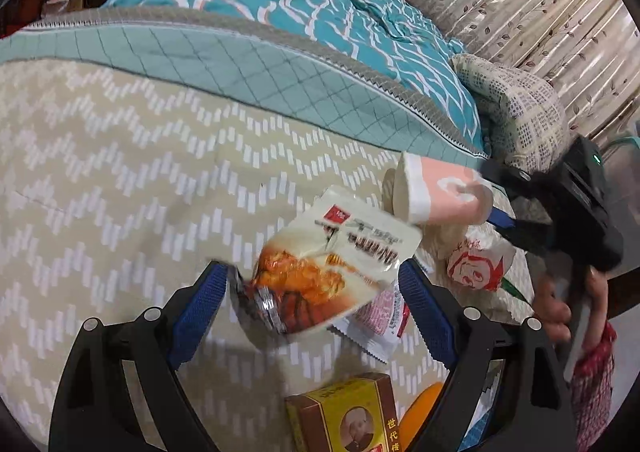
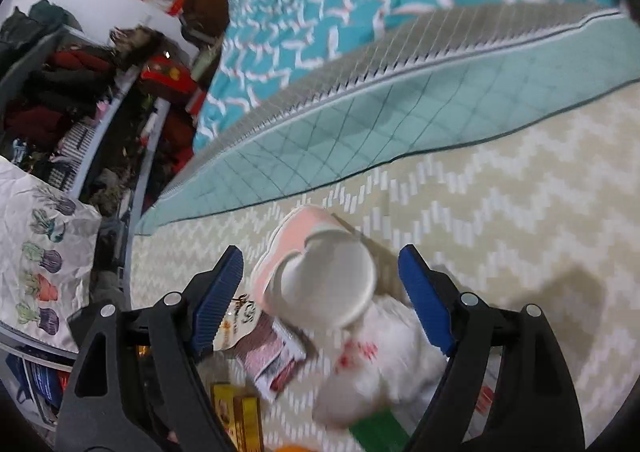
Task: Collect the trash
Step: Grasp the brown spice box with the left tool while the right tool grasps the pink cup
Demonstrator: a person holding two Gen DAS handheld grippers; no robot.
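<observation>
The work is at the reaching stage of collecting the litter strewn on the bed: nothing is gripped yet. The left gripper has its jaws spread wide on either side of a snack packet, whose crinkled end lies against the left pad without being pinched. The right gripper also has its jaws spread, straddling a pink paper cup lying on its side; neither pad touches it. Next, I judge, each pair of jaws must close squarely on its item, gently, since both the packet and the cup crush easily. The left view alone shows the right gripper from outside, a hand on its handle and a pillow; it also shows a yellow box clearly. The right view alone shows cluttered shelves beside the bed, and a white wrapper, blurred, possibly a paper bag.
</observation>
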